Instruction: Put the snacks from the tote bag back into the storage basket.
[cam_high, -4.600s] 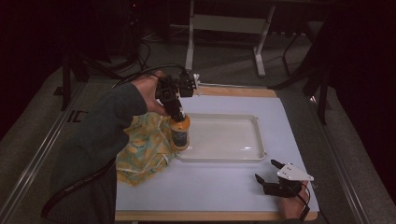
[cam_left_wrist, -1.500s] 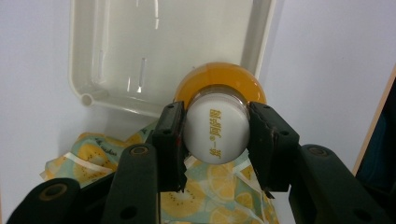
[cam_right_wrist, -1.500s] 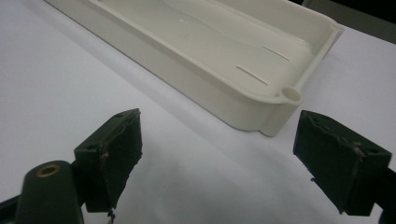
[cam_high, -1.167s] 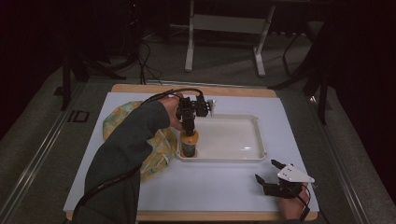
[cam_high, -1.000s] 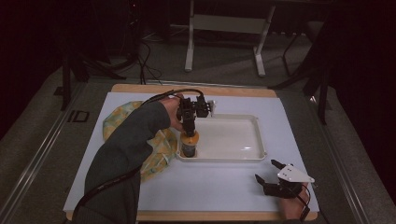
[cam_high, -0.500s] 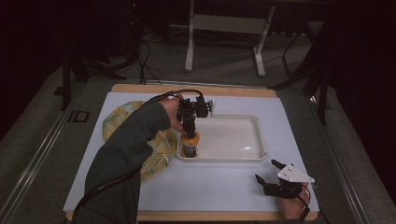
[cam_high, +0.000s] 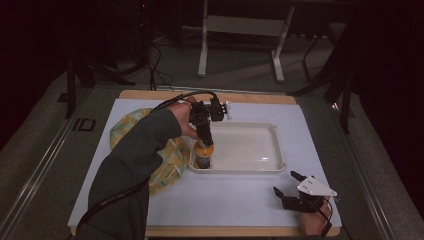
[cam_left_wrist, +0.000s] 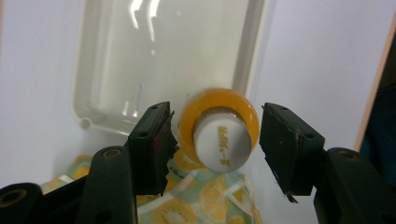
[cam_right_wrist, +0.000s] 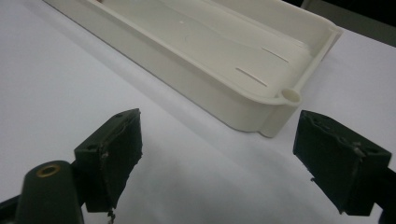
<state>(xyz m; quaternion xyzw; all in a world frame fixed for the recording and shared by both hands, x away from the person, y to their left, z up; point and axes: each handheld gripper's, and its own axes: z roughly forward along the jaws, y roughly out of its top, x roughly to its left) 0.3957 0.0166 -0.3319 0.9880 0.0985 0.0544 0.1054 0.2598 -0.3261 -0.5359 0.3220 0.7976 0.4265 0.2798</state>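
Up close, the left gripper (cam_left_wrist: 215, 144) jaws, just opening, flank the bottle (cam_left_wrist: 219, 135) untouched; right gripper (cam_right_wrist: 219, 163) gapes empty.

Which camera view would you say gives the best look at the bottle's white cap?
The left gripper view: the white cap is close and printed, between open jaws. In the high view the bottle is small, standing in the tray corner.

Orange bottle (cam_high: 203, 155), white cap, upright in white tray's (cam_high: 260, 169) near-left corner
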